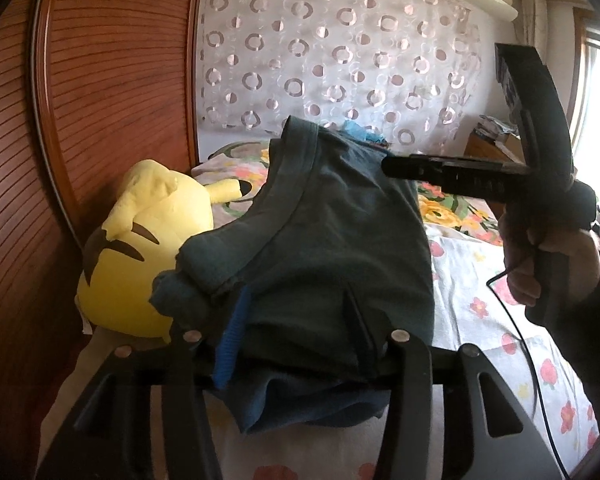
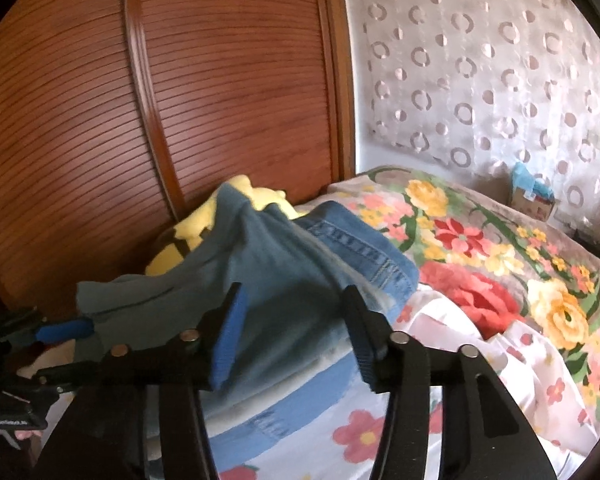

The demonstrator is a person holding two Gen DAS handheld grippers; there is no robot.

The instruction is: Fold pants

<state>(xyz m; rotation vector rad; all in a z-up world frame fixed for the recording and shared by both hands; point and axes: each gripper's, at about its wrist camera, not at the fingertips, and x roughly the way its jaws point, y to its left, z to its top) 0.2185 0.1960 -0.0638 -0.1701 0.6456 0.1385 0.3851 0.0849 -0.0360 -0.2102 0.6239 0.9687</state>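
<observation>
Pants, dark teal soft cloth with wide waistband (image 1: 332,240), lay on flowery bed sheet (image 1: 500,320), bunched right in front of left claw (image 1: 296,336). Cloth sat between left claw's jaws, over blue pad; jaws partly apart, squeeze on cloth not clear. Right claw (image 2: 296,332) stood apart too, pads beside cloth, not pinching. Waistband ran away from left claw, up and left. Yellow plush toy (image 1: 140,248) sat left of pants. Blue jeans (image 2: 364,248) lay just past right claw. Left claw nearer waistband, my guess.
</observation>
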